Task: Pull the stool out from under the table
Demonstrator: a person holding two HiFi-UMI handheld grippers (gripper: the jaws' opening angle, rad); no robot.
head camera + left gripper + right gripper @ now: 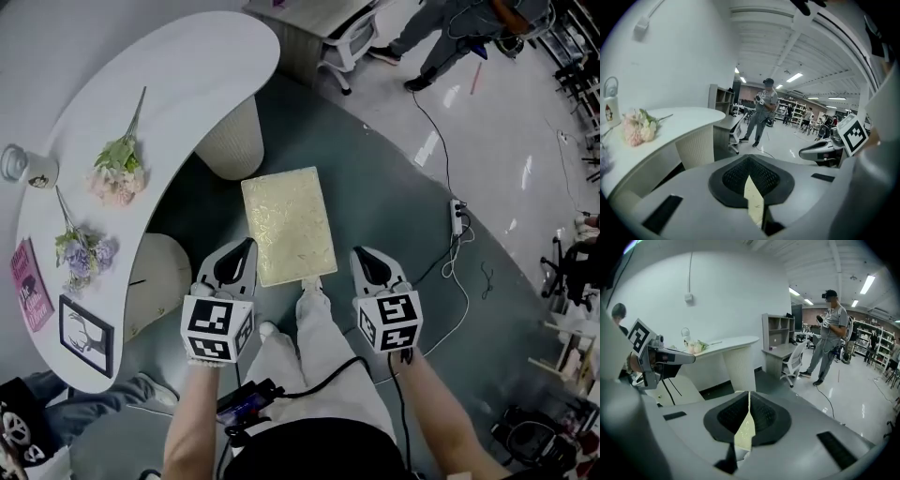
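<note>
The pale yellow rectangular cushioned stool stands clear of the white curved table, which lies to its left, with open grey-green floor on its right and far sides. The left gripper and right gripper hover at the stool's near corners, jaws together and empty. Only the head view shows the white power strip right of the stool; the gripper views show just a sliver of the stool's top.

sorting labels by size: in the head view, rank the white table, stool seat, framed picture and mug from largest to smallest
1. white table
2. stool seat
3. framed picture
4. mug
The picture and mug sit nearer the camera than the stool seat, yet it plainly looks larger than both.
</note>
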